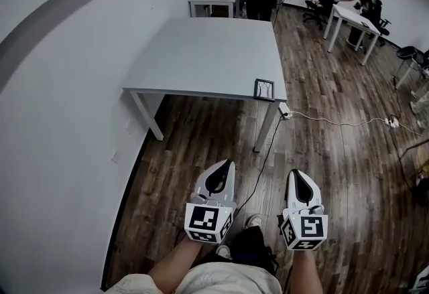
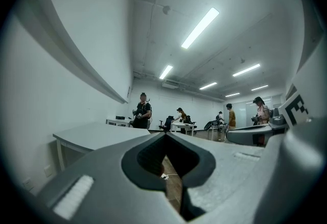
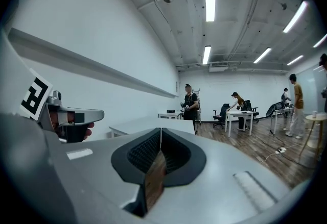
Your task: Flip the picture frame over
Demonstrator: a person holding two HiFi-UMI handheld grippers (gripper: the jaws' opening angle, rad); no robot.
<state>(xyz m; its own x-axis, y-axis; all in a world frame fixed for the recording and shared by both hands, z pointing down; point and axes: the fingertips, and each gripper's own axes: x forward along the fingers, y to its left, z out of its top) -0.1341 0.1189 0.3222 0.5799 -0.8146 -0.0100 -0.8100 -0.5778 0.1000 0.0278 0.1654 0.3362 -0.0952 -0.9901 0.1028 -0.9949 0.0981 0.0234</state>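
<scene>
Head view: frame [image 1: 263,89] beyond right claw [image 1: 297,173]

Open floor lies between me and the desk [image 1: 201,58]. On its near right corner stands the picture frame [image 1: 264,90]; below that corner lies a power strip [image 1: 284,110]; a wall [image 1: 60,85] shuts its left side.

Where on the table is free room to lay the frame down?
Nearly all of the table is bare: everything left of the picture frame and behind it. Only the near right corner, where the frame stands, is taken.
</scene>
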